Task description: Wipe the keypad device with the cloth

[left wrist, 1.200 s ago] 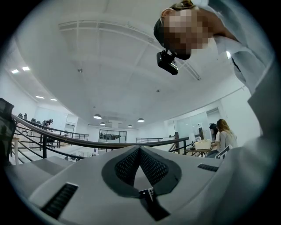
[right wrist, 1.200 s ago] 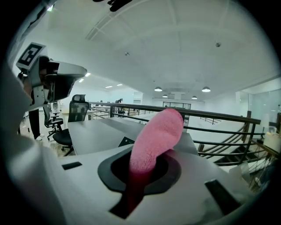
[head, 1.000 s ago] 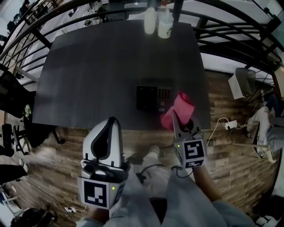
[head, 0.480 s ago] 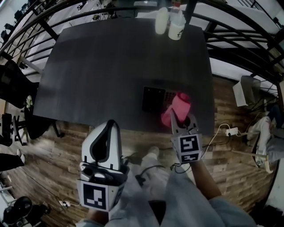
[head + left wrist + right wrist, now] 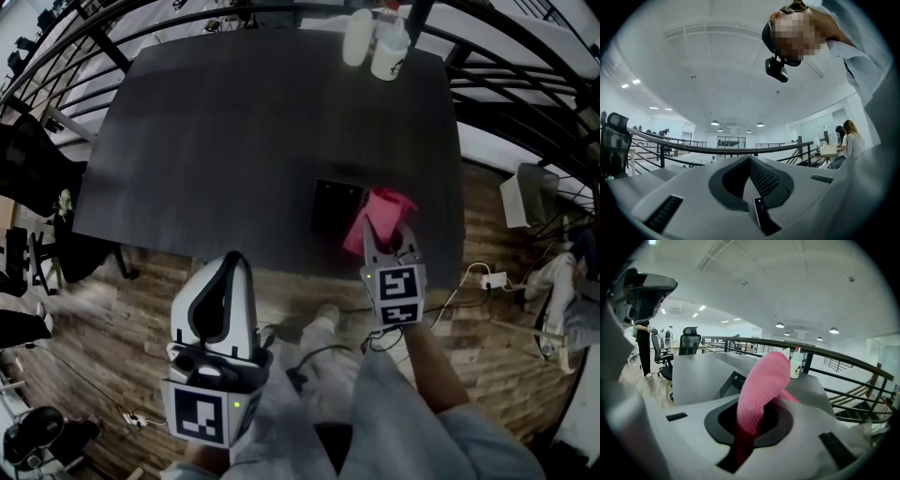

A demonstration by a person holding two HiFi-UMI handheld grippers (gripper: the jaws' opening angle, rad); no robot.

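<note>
The left claw [image 5: 232, 267] is held close to the person's body, short of the near edge of the desk [image 5: 234, 141] and over the wooden floor [image 5: 122, 319]. Its jaws are pressed together with nothing between them, and its own camera looks up at the ceiling rather than at the desk.

To its right and a little further forward, the right claw [image 5: 388, 242] reaches over the desk's near edge. Its jaws are clamped on the pink cloth [image 5: 764, 380], which bulges up out of the gap between them and folds forward, away from the claw. In the head view the cloth [image 5: 377, 217] spreads just ahead of the jaw tips.

Immediately beyond the right claw and slightly to its left lies the keypad device [image 5: 335, 206], a dark flat unit on the desk near the front edge. The cloth overlaps its right part, covering the keys there; whether it presses on the surface I cannot tell. From the right gripper view the device [image 5: 732, 383] shows just left of the cloth.

Far ahead of the right claw, at the desk's back edge, stand two white bottles [image 5: 375, 42] side by side, with a dark railing [image 5: 825, 350] behind them.
</note>
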